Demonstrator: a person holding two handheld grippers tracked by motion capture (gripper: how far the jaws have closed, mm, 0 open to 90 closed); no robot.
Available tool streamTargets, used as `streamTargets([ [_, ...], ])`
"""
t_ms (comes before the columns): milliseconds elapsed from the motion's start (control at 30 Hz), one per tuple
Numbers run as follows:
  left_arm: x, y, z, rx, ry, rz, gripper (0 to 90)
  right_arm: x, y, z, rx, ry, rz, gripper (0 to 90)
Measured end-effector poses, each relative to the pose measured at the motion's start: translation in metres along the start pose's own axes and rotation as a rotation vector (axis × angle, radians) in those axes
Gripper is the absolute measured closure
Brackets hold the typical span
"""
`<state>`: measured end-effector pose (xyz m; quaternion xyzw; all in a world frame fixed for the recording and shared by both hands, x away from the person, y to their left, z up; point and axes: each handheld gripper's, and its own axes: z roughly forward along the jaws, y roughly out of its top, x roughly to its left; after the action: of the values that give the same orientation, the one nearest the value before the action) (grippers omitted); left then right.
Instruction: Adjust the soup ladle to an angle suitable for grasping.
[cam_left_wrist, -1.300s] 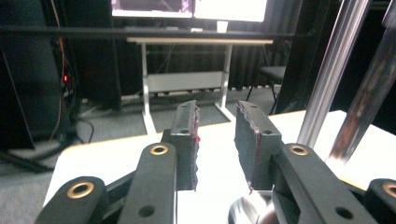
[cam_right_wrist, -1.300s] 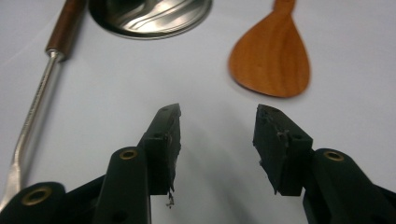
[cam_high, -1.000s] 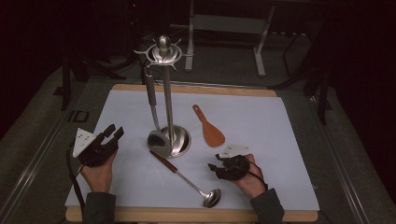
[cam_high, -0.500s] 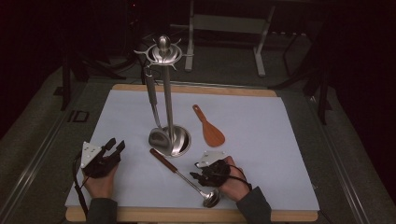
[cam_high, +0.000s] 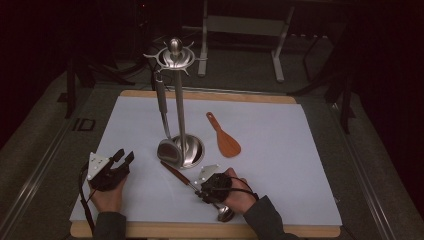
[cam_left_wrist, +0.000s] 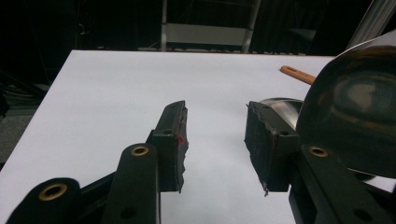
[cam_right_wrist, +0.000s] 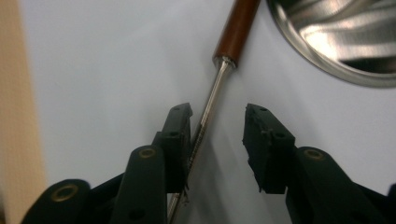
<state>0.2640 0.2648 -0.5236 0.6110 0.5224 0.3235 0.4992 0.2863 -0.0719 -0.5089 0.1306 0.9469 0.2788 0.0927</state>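
1. While the right gripper straddles the ladle, its jaws have just been closing, yet they stand apart: one pad is against the steel shaft, the other clear.
2. The ladle lies flat on the white mat, wooden handle toward the stand.
3. The left gripper gapes, holding nothing.

orange spatula flat on white mat | steel stand upright, one utensil hanging | wooden board under mat
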Motion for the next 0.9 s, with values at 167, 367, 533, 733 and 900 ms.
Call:
streamTargets([
  [167,-0.001,0.0,0.0,0.001,-0.001,-0.001,58.9,0.002,0.001,0.002,0.045,0.039,-0.043,76.0],
  [367,0.0,0.0,0.0,0.0,-0.004,-0.005,58.9,-0.012,-0.011,-0.007,0.124,0.026,-0.02,78.4],
  [533,-0.001,0.0,0.001,0.002,-0.005,-0.004,59.0,-0.031,-0.033,-0.022,0.177,0.019,0.012,80.3],
  [733,-0.003,0.0,0.001,0.0,-0.009,-0.003,59.1,-0.052,-0.065,-0.042,0.202,0.002,0.088,79.1],
  [900,-0.002,0.0,0.002,-0.004,-0.012,-0.004,59.3,-0.07,-0.095,-0.061,0.227,-0.06,0.16,78.9],
])
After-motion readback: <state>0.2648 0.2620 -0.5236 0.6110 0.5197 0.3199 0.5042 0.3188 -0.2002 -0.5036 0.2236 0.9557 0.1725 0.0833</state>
